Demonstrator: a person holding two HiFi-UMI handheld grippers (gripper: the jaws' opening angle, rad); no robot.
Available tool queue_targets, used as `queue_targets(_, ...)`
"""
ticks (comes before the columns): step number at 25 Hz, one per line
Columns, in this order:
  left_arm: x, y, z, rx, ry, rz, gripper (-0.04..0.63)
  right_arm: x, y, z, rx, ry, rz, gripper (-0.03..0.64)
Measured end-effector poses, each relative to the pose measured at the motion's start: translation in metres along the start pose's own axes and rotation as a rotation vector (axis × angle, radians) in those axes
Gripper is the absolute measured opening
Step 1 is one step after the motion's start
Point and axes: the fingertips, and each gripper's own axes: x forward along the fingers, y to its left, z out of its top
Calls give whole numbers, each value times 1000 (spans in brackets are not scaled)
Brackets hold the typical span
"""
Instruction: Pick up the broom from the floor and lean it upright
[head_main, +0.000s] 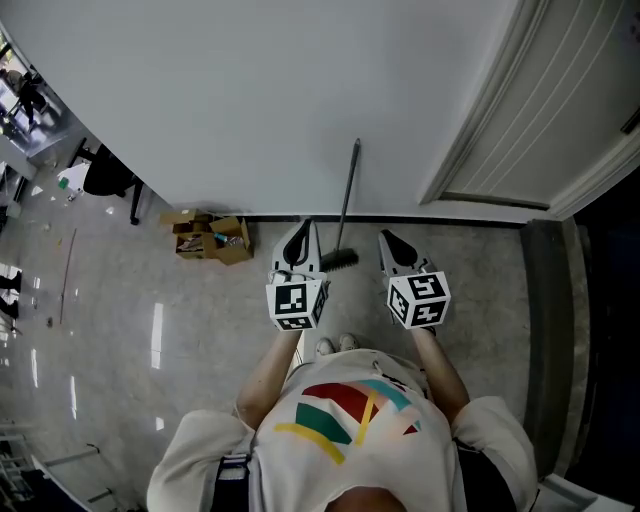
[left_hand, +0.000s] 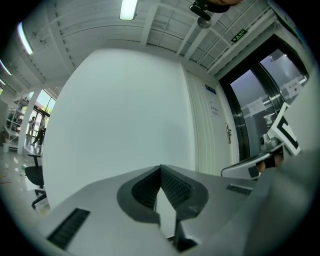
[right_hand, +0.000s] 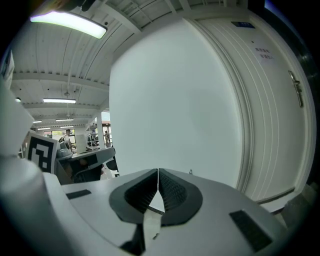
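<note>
The broom (head_main: 346, 210) stands upright against the white wall, its dark handle rising from the black bristle head (head_main: 339, 260) on the floor. In the head view my left gripper (head_main: 298, 240) hangs just left of the bristle head and my right gripper (head_main: 393, 243) just right of it, both apart from the broom. Each has its jaws together with nothing between them. The left gripper (left_hand: 160, 172) faces the bare wall in its own view. In the right gripper view the right gripper (right_hand: 158, 175) shows the tip of the broom handle (right_hand: 190, 172) just past its jaws.
An open cardboard box (head_main: 209, 237) with odds and ends sits at the wall's foot to the left. A white door (head_main: 560, 110) and its frame stand to the right, beside a dark doorway (left_hand: 260, 107). A black office chair (head_main: 108, 175) stands far left.
</note>
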Motion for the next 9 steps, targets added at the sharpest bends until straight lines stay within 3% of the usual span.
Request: queue_targets(9, 21, 10, 6, 7, 7, 8, 44, 21, -9, 11, -6, 8, 12, 12)
